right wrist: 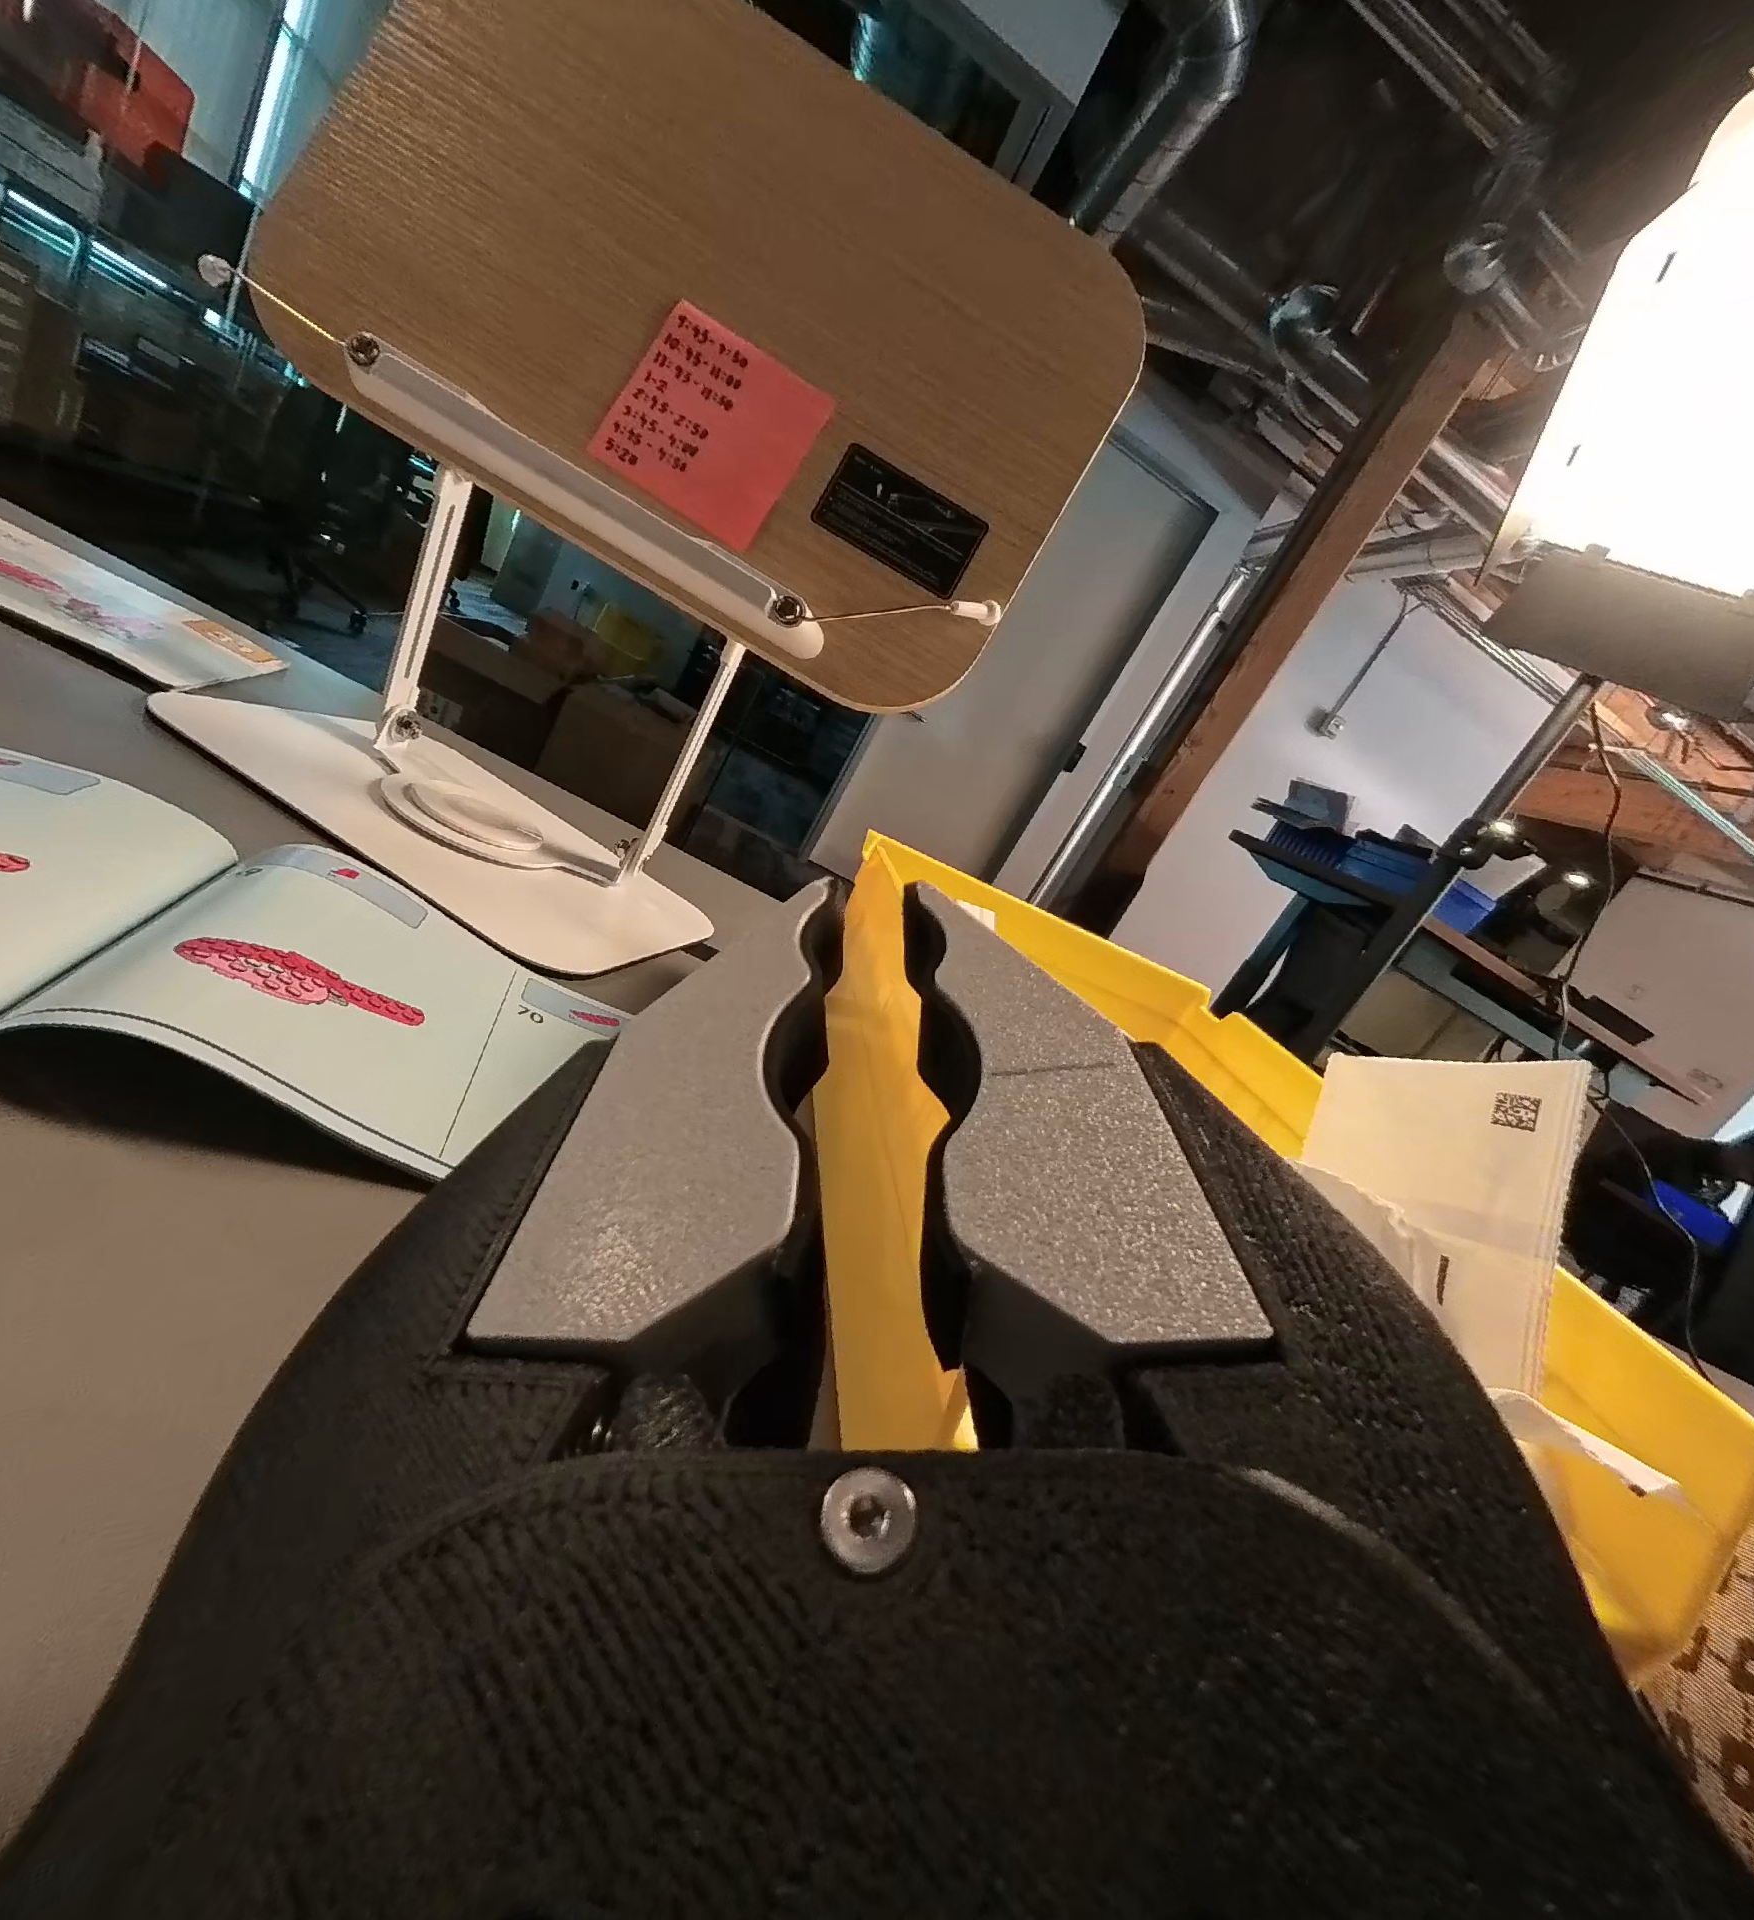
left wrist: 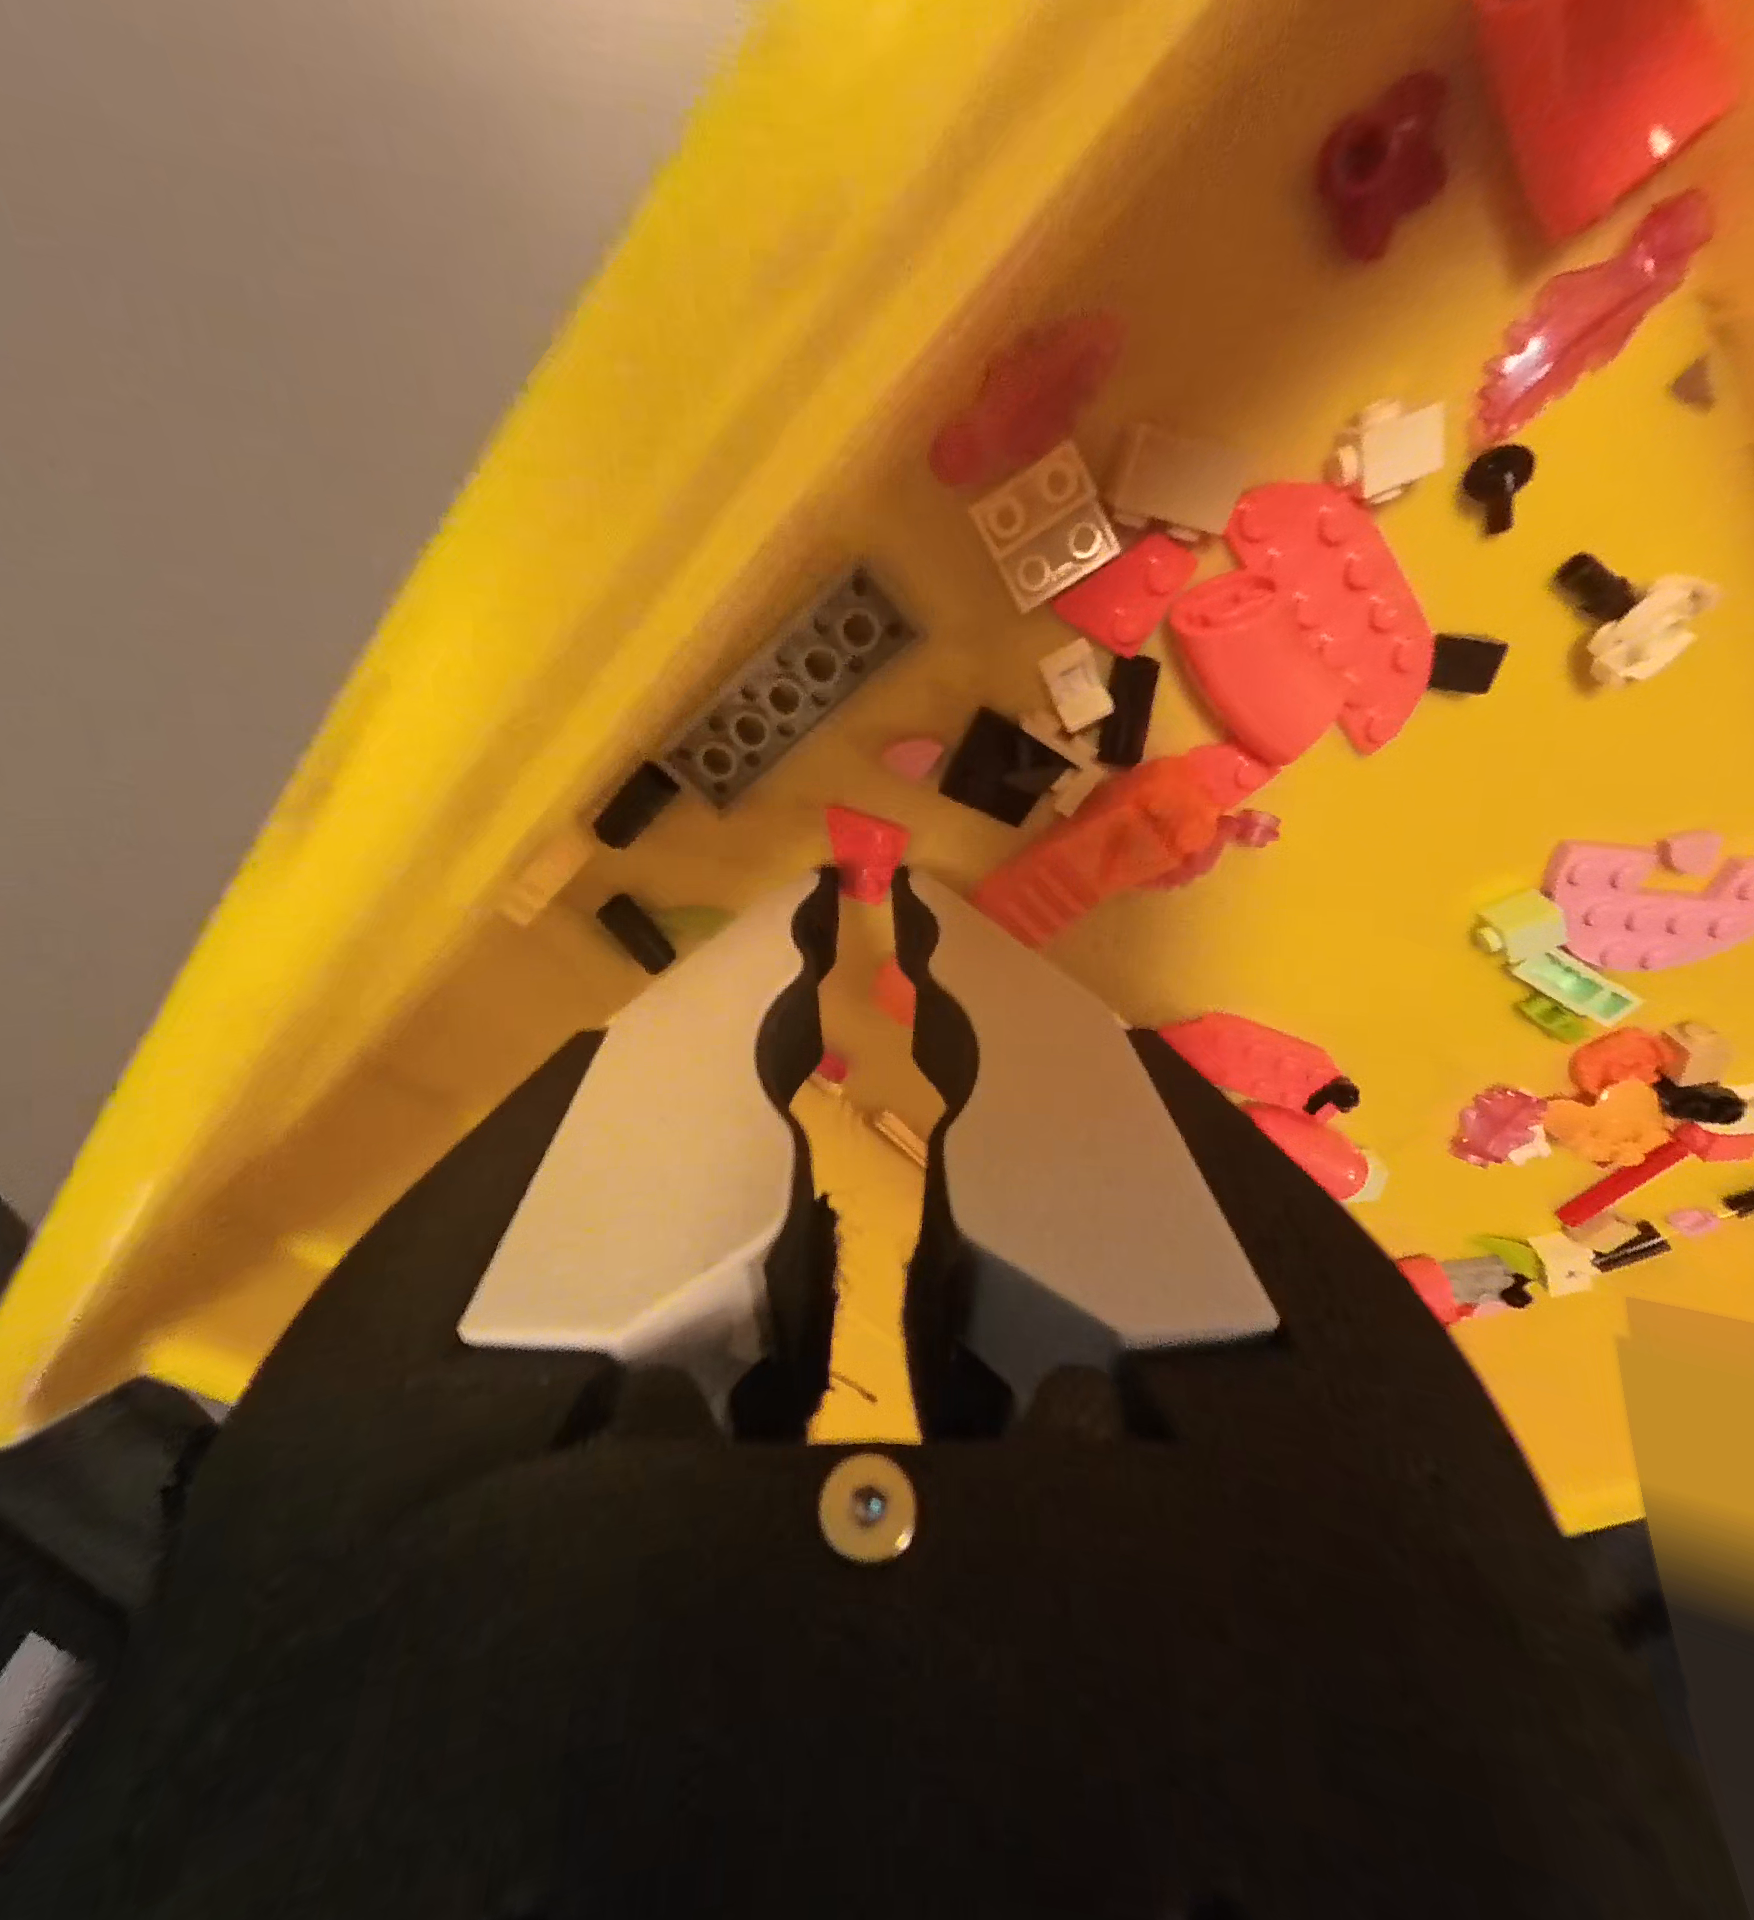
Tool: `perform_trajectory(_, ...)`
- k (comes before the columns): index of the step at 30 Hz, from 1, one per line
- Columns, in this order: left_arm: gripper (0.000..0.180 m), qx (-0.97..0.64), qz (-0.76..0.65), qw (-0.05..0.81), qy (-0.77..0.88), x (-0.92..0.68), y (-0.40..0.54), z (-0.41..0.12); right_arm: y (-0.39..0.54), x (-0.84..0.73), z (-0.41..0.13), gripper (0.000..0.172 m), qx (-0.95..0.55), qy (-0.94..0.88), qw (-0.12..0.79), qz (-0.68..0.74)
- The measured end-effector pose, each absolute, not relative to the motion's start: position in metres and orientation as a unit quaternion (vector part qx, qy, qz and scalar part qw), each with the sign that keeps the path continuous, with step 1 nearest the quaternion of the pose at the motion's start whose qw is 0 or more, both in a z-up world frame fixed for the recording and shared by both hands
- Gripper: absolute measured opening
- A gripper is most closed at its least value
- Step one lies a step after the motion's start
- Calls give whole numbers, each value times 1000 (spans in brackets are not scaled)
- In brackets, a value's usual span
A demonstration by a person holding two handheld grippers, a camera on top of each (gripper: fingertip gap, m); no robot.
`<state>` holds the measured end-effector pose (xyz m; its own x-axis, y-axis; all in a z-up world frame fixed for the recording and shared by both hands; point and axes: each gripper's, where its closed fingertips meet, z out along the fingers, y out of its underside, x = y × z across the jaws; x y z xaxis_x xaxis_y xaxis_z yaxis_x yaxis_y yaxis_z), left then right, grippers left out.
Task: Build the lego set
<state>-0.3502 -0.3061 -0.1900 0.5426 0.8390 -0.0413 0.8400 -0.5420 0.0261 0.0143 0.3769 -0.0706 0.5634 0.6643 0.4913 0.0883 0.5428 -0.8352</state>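
Observation:
In the left wrist view my left gripper (left wrist: pixel 865 883) is inside a yellow bin (left wrist: pixel 644 468), near its side wall. Its fingertips are shut on a small coral-red brick piece (left wrist: pixel 862 847), which sticks out past the tips. A grey brick with holes (left wrist: pixel 795 691) and a black pin (left wrist: pixel 634 805) lie just beyond it by the wall. In the right wrist view my right gripper (right wrist: pixel 878 899) is shut on the yellow bin's wall (right wrist: pixel 873 1091) at a corner, with the wall running up between both fingers.
Several loose coral, pink, black and white pieces cover the bin floor, among them a large coral plate (left wrist: pixel 1309 623) and a pink plate (left wrist: pixel 1662 914). An open instruction booklet (right wrist: pixel 229 966) and a wooden book stand (right wrist: pixel 696 312) are on the dark table. White paper bags (right wrist: pixel 1444 1174) are in the bin. Left tips to right tips: about 80 cm.

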Motion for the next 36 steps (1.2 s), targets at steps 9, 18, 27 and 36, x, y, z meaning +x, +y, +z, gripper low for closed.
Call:
perform_trajectory(9,8,891,-108,-153,413,-335,-257,-120,366,15,-64,8,-420,-425,772,216)
perform_trajectory(18,8,832,-118,-467,275,-168,-114,-15,336,2,-57,6,-369,-449,745,328)
perform_trajectory(27,8,860,54,-484,153,-56,47,-75,308,-4,-59,5,-326,-489,705,397)
perform_trajectory(36,8,893,-25,-447,52,-36,118,-105,299,-4,-59,5,-315,-497,699,407)
